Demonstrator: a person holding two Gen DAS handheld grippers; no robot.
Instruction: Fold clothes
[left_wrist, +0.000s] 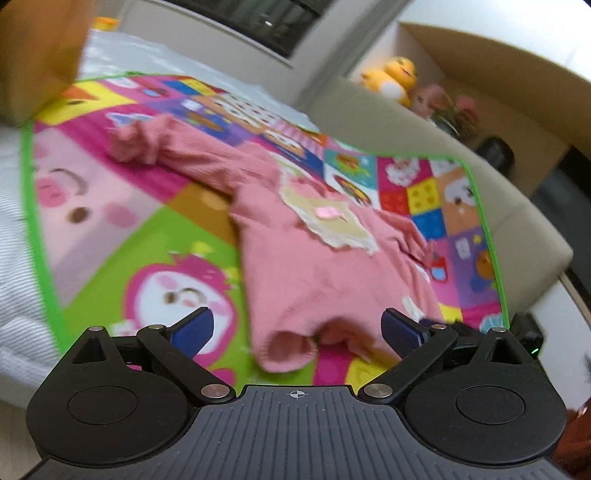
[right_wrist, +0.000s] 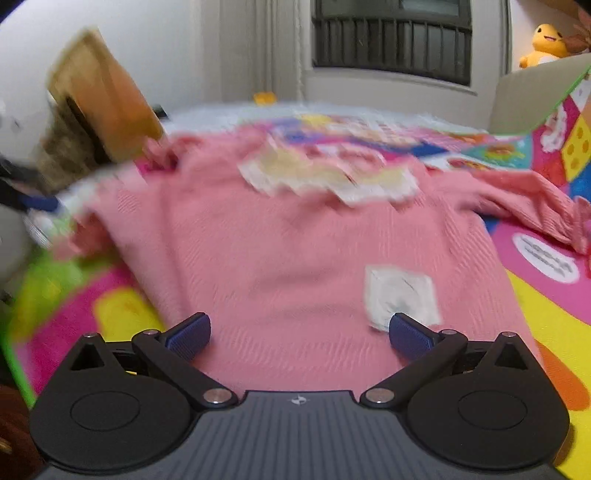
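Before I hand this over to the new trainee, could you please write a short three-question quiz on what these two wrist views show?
1. True or false: the left gripper is shut on the pink garment.
2. What does the garment lie on? A) bare floor B) colourful play mat C) wooden table
3. Fill in: the right gripper stands ____ over the garment's lower part.

Key: 1 false, its jaws are apart; 2 B; 3 open.

Both wrist views low, forward-facing, sharing pink garment
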